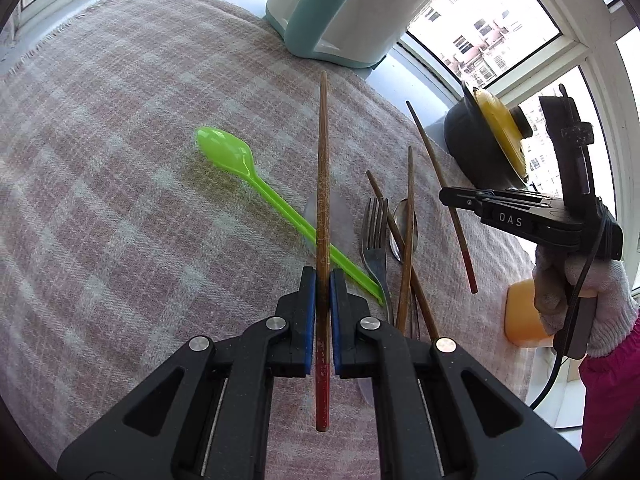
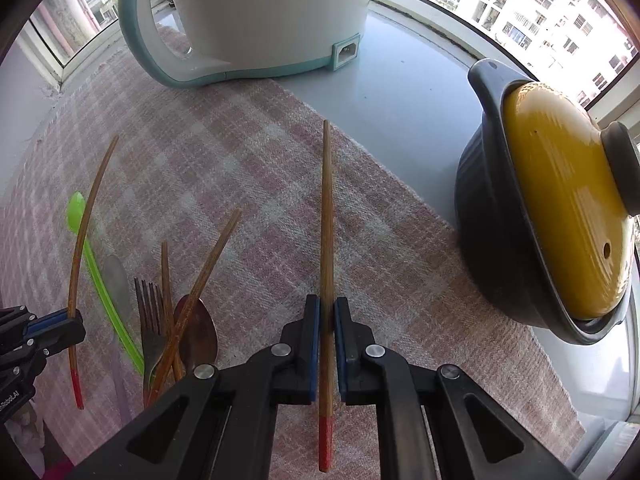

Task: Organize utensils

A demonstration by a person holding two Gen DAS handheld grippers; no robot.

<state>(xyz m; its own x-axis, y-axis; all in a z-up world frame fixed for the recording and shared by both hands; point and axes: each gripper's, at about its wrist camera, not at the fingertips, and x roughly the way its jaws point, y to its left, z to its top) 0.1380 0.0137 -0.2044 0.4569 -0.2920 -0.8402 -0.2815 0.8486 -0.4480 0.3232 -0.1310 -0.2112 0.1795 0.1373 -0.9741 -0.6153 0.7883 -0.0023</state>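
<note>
A red-tipped chopstick (image 1: 322, 216) is pinched between the fingers of the left gripper (image 1: 322, 280) above the checked cloth (image 1: 120, 160). A second chopstick (image 2: 326, 240) is clamped by the right gripper (image 2: 327, 312) (near the yellow-lidded pot (image 2: 560, 216)). A green spoon (image 1: 240, 168), fork (image 1: 374, 232) and loose chopsticks (image 1: 408, 240) are left lying on the cloth between them.

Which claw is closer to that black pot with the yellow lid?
The right claw. The black pot sits just to its right, while the left claw holds its chopstick beyond the utensil pile.
</note>
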